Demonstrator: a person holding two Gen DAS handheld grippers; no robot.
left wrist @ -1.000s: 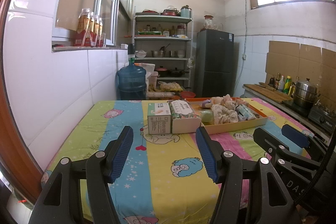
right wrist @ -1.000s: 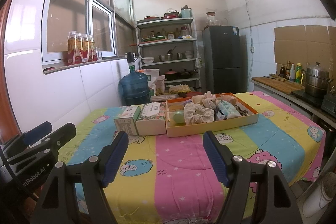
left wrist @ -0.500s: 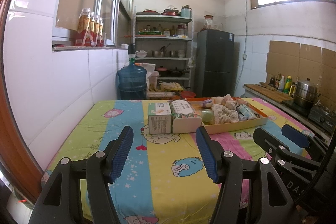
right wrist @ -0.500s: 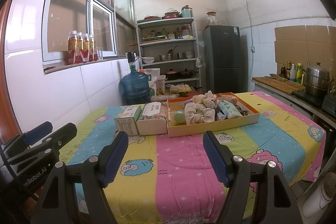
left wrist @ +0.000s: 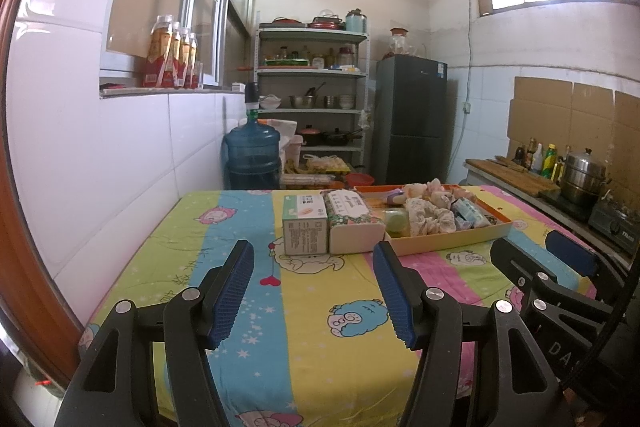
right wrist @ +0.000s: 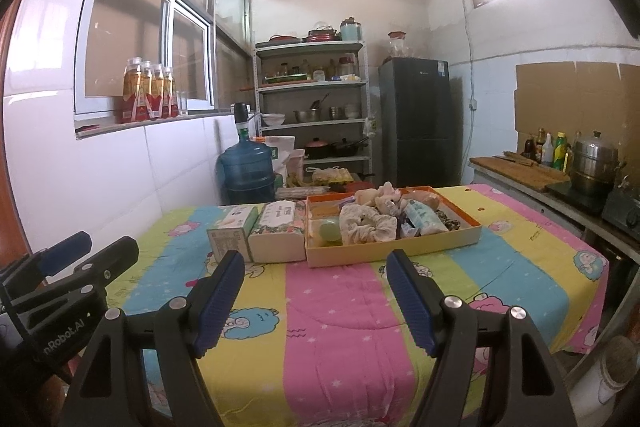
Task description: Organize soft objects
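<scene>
An orange shallow box (right wrist: 394, 249) (left wrist: 448, 237) sits at the far side of the table and holds several soft items: a cream cloth (right wrist: 366, 223), a green ball (right wrist: 329, 230), a plush toy (right wrist: 380, 197) and a light blue packet (right wrist: 424, 221). Left of it stand a floral tissue pack (right wrist: 276, 237) (left wrist: 352, 225) and a green-and-white carton (right wrist: 230, 235) (left wrist: 304, 225). My left gripper (left wrist: 314, 287) and my right gripper (right wrist: 314, 299) both hover open over the near part of the table, well short of the box, with nothing between their fingers.
A striped cartoon cloth (right wrist: 340, 327) covers the table. A tiled wall with a bottle-lined sill (left wrist: 172, 59) runs along the left. Behind the table stand a water jug (left wrist: 252, 157), shelves (left wrist: 312, 99) and a fridge (left wrist: 412, 119). A counter with a steel pot (right wrist: 594, 163) lies to the right.
</scene>
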